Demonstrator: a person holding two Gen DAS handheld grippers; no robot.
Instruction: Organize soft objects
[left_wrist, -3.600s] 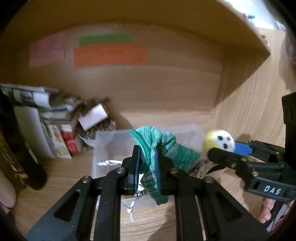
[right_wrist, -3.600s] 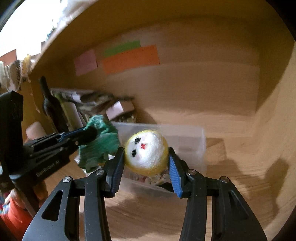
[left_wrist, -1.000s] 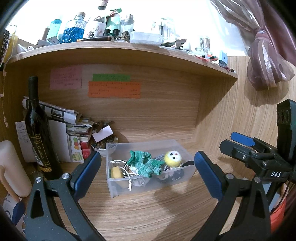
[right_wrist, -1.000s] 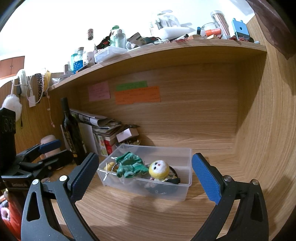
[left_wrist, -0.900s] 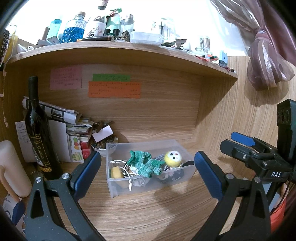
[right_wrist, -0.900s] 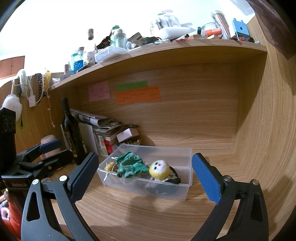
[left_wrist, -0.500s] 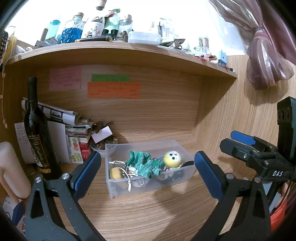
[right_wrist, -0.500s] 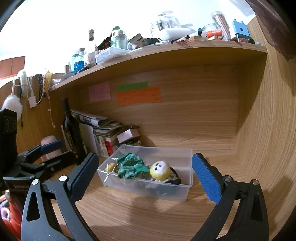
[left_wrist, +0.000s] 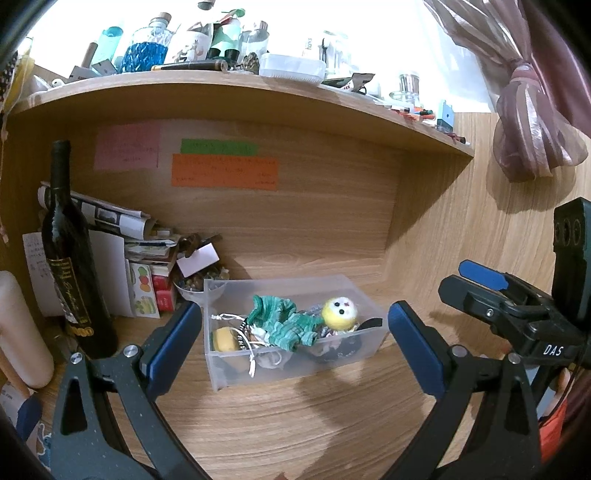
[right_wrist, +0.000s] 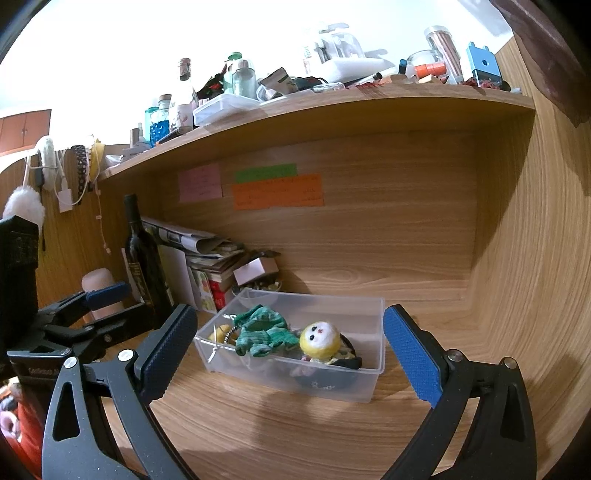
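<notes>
A clear plastic bin (left_wrist: 236, 373) (right_wrist: 332, 386) stands on the wooden desk under a shelf. In it lie a green knitted sock (left_wrist: 284, 326) (right_wrist: 262, 332), a yellow-and-white felt ball with a face (left_wrist: 340, 314) (right_wrist: 320, 341), a small yellow item (left_wrist: 224, 339) and dark soft things. My left gripper (left_wrist: 291, 343) is open and empty, pulled back in front of the bin. My right gripper (right_wrist: 288, 347) is open and empty, also back from the bin; it shows at the right of the left wrist view (left_wrist: 480, 291).
A dark wine bottle (left_wrist: 70, 266) (right_wrist: 142, 258) stands left of the bin, beside stacked papers and boxes (left_wrist: 140, 258). A small bowl (left_wrist: 195, 291) sits behind the bin's left corner. Sticky notes (left_wrist: 221, 173) hang on the back panel. The shelf above (left_wrist: 240, 85) is crowded with bottles.
Since 3.6 s ago both grippers let go of the sock and the felt ball into the bin, opened and drew back. Over the last second they barely moved.
</notes>
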